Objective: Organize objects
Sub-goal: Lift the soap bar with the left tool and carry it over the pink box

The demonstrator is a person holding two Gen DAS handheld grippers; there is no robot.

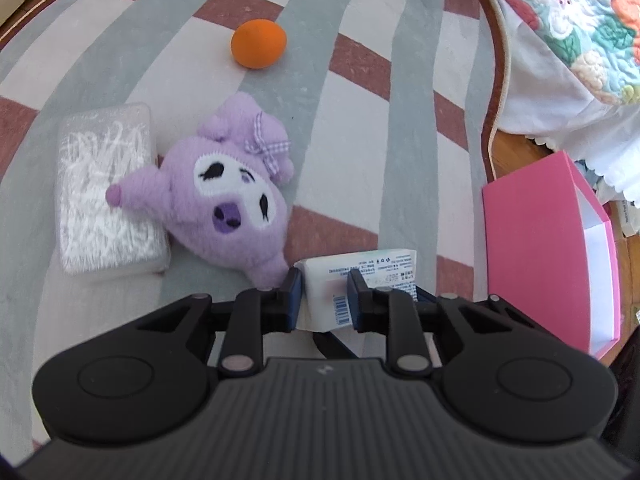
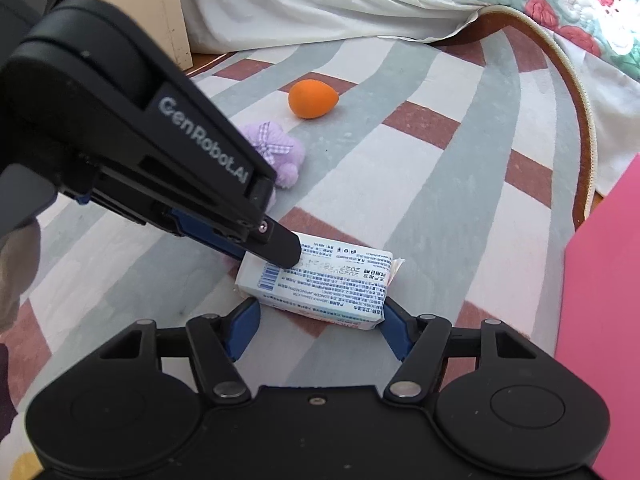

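Left gripper [image 1: 325, 296] is clamped narrow on one end of the white tissue pack [image 2: 316, 286], which sits low over the rug [image 2: 440, 200]. Right gripper [image 2: 316, 322] is half-wide, jaws straddling the pack's near end; right pad looks at or near the wrapper, left pad has a gap, so no grip there yet as I read it. Judgement: this is a handover or a two-handed carry. Square the right jaws on the pack's short sides, close fully, only then release left. The soft wrapper will squash, so grip mid-body, not the crimped seam. Beyond the left gripper: purple plush [image 1: 236, 192], a second clear-wrapped pack [image 1: 106, 192], orange egg-shaped ball [image 1: 258, 43]. Pink box [image 1: 548, 248] to the right is the likely drop spot.
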